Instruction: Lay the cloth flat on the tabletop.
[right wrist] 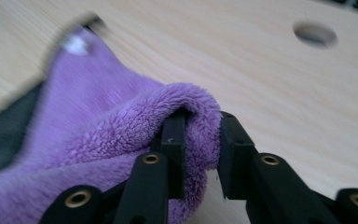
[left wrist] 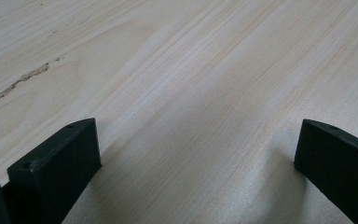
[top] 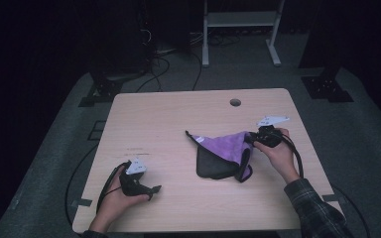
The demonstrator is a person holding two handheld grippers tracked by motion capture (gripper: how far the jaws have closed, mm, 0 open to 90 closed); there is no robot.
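Folding of a purple fleece cloth [top: 228, 146] with a dark grey reverse, shown on a pale wooden table [top: 178, 114]. The cloth lies right of the table's centre, one pointed corner reaching toward ten o'clock and the dark underside exposed at its six o'clock edge, which suggests a corner has been carried over the rest to make a fold. At the cloth's three o'clock edge the right gripper [top: 258, 139] has a doubled hem of fleece [right wrist: 193, 107] between its jaws; the jaws stand slightly parted, the fleece draped over one pad [right wrist: 173, 140] and barely touching the other, so the pinch appears to be loosening rather than firm, though blur at the cloth's far end makes the tension hard to judge. The left gripper [top: 155, 190] rests near the table's front edge at about seven o'clock, well apart from the cloth, its jaws spread wide over bare wood [left wrist: 191, 116], presumably parked while one hand suffices. A round cable hole [top: 235, 102] lies at twelve o'clock. No containers are on the table.
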